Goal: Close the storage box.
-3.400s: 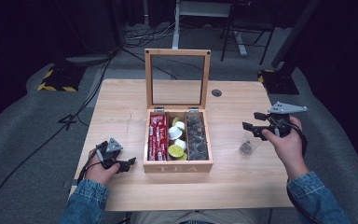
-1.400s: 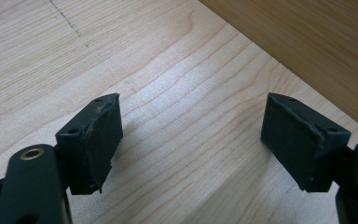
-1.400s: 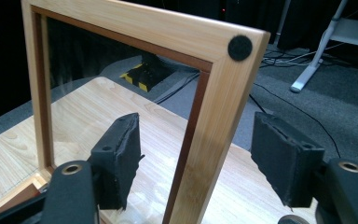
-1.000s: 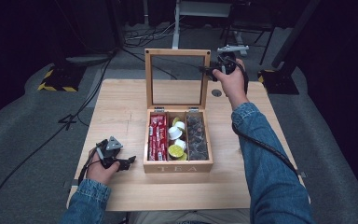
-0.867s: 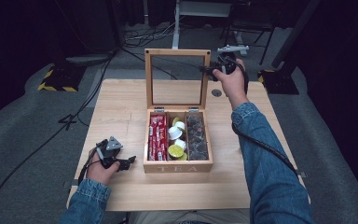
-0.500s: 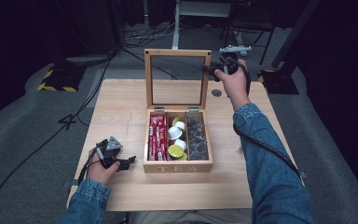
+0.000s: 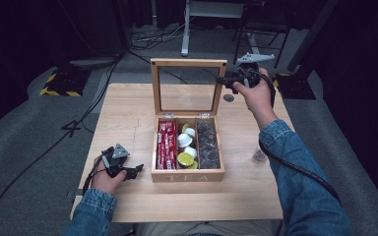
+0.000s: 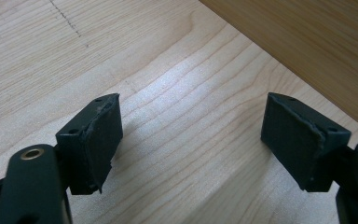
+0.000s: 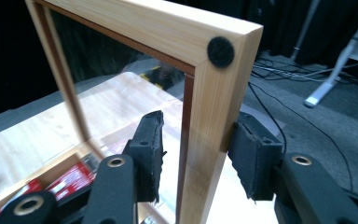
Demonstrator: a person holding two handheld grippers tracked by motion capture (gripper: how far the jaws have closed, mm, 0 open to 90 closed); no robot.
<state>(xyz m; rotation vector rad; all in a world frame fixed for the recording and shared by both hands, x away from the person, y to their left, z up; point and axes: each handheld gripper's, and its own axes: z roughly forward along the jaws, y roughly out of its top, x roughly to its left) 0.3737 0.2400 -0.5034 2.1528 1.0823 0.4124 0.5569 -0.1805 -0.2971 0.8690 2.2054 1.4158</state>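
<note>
A wooden tea box (image 7: pixel 187 176) stands on the table (image 7: pixel 128 113) with its glass lid (image 7: pixel 188 62) raised upright. Inside are red packets (image 7: pixel 166 145), white and yellow capsules (image 7: pixel 186 147) and dark sachets (image 7: pixel 207 145). My right gripper (image 7: pixel 222 79) reaches the lid's upper right corner. Its jaws straddle the lid's side rail (image 9: pixel 214 93) and have just been opening. In the right gripper view one pad (image 9: pixel 254 158) lies against the wood and the other pad (image 9: pixel 149 149) stands a little off it. My left gripper (image 7: pixel 137 170) rests open on the table left of the box, nothing between its jaws (image 8: pixel 191 135).
A small clear glass object (image 7: pixel 259 157) sits on the table right of the box, by the right forearm. A round cable hole (image 7: pixel 229 98) lies behind the box. The box's side wall (image 8: pixel 307 42) is close to the left gripper. Dark floor with cables surrounds the table.
The right gripper went from the table's right side up to the lid's top right corner, then shifted slightly right in the last second. The lid stays upright. The left hand has not moved.
</note>
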